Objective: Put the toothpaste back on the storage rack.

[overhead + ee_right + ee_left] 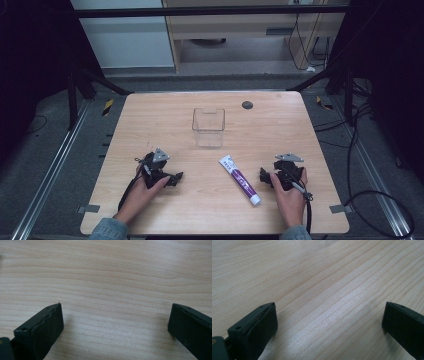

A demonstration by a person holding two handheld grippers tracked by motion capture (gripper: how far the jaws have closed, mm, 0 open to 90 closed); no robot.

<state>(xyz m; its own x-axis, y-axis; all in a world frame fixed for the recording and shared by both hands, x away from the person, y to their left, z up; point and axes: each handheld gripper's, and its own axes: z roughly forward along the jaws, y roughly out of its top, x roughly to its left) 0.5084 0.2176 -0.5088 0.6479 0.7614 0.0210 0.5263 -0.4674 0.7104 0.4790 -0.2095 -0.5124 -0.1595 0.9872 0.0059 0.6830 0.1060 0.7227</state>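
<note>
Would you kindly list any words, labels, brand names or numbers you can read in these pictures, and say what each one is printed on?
Nothing can be read for certain.
Toothpaste tube: purple and white print along its body, too small and blurred to read.
Clear plastic container: no label visible.
Wooden table and both grippers: no writing visible.

The desk (165,107) has a light wood top. A clear box (208,127) stands on it, a bit past the middle on the far side. A small dark round spot (247,105) sits near the far edge. A white and purple tube (240,179) lies flat on the near side, right of the middle. It points slanted, with its cap end toward the near edge.
</note>
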